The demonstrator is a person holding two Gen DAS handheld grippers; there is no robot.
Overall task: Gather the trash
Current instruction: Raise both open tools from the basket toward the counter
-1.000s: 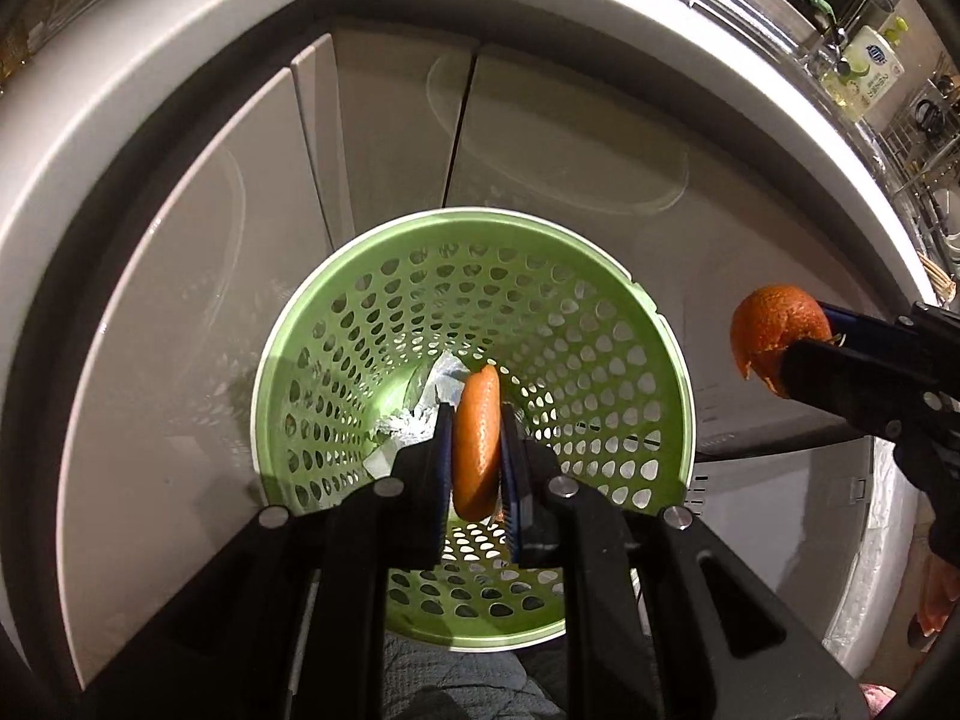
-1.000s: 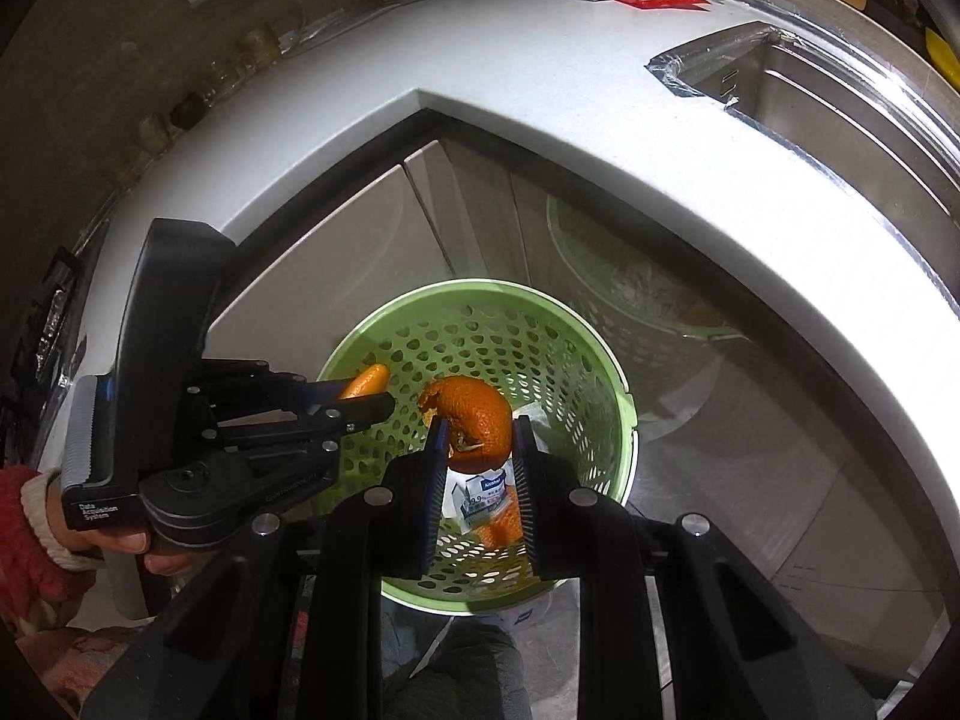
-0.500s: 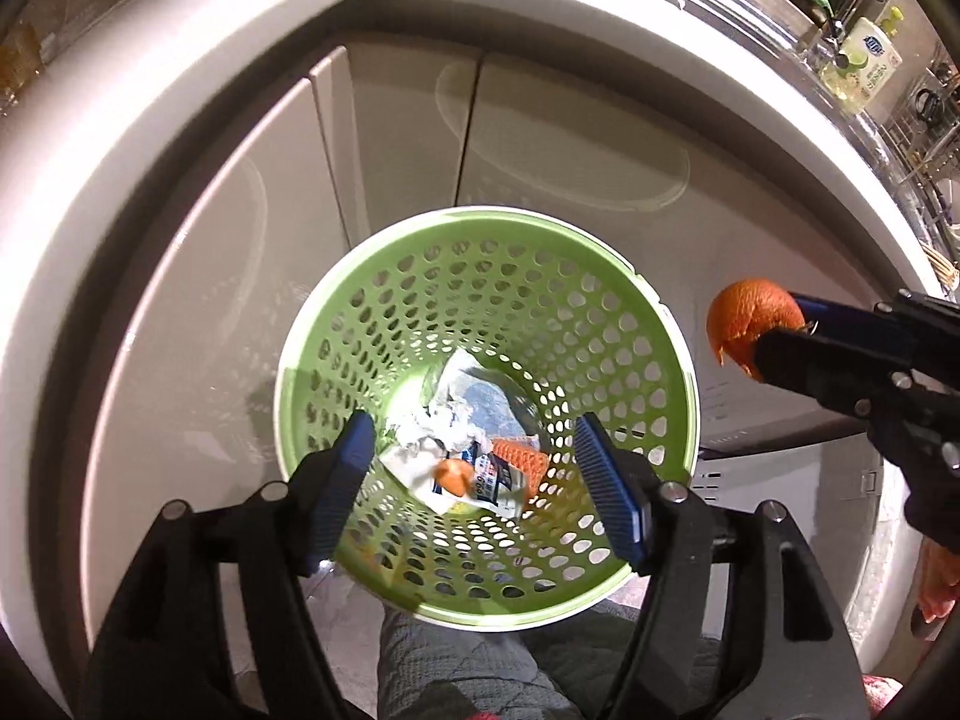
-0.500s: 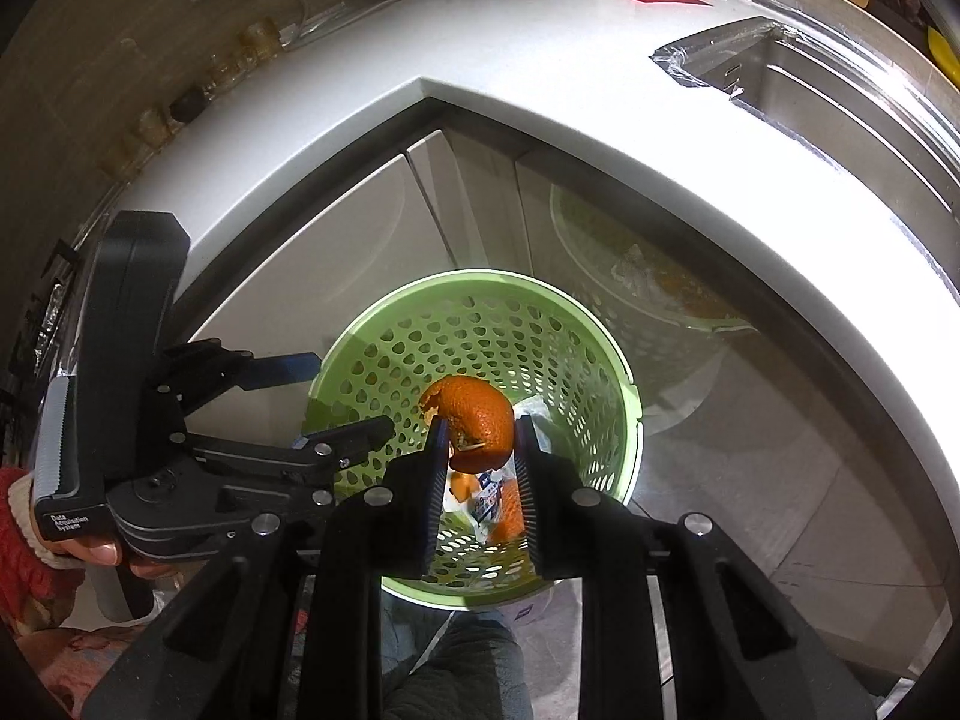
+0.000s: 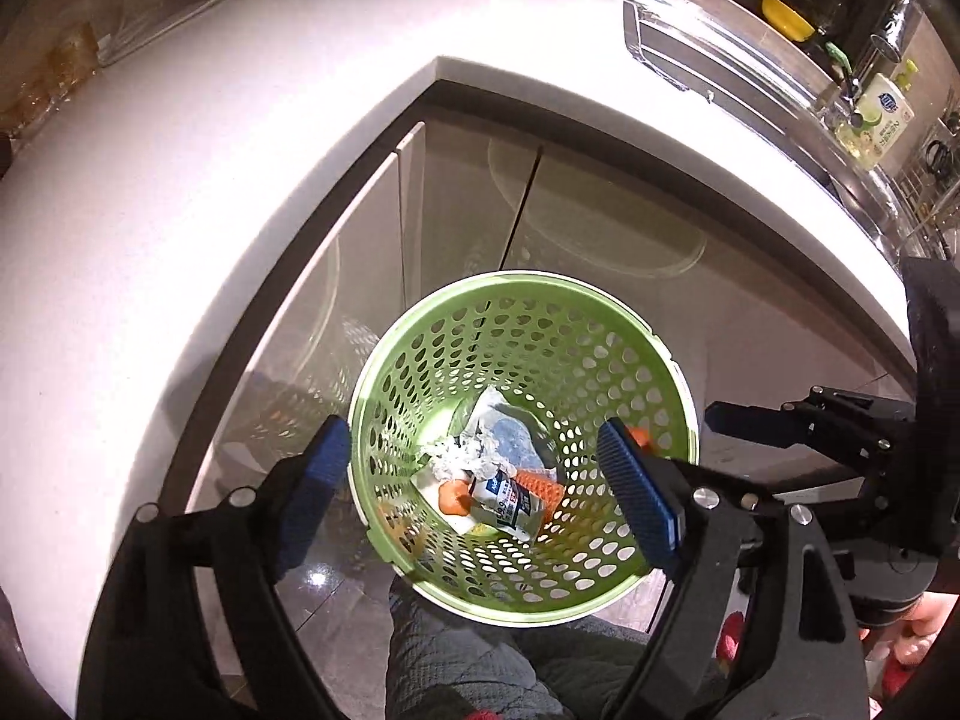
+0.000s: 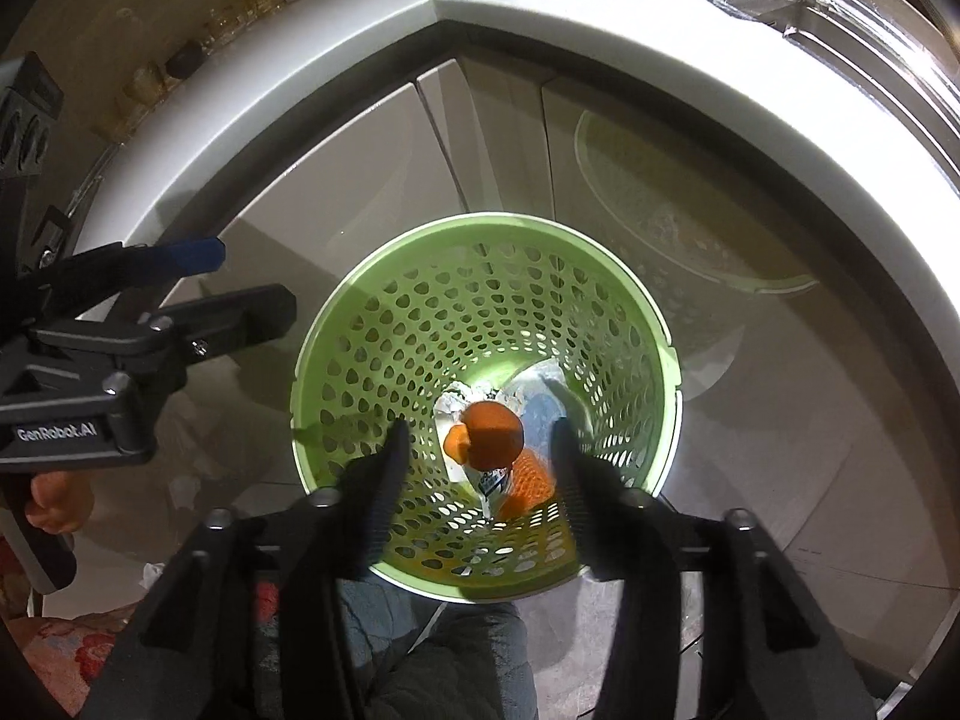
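White corner countertop (image 5: 198,138) above glossy cabinet doors (image 5: 468,204); steel sink (image 5: 738,54) at right, soap bottle (image 5: 882,120) beside faucet (image 5: 888,42).

Basket (image 6: 636,324): light green plastic, round, walls pierced with holes, upright on floor beside corner of cabinet, open top.
Orange peel (image 6: 493,434): rounded orange piece, above basket's bottom, over the other trash; resting or falling, cannot tell.
Small peel piece (image 5: 451,497): orange, at basket's bottom, near its middle.
Carton (image 5: 507,501): small, crushed, white with blue print, flat on bottom.
Crumpled white paper (image 5: 456,453): on bottom, touching carton.
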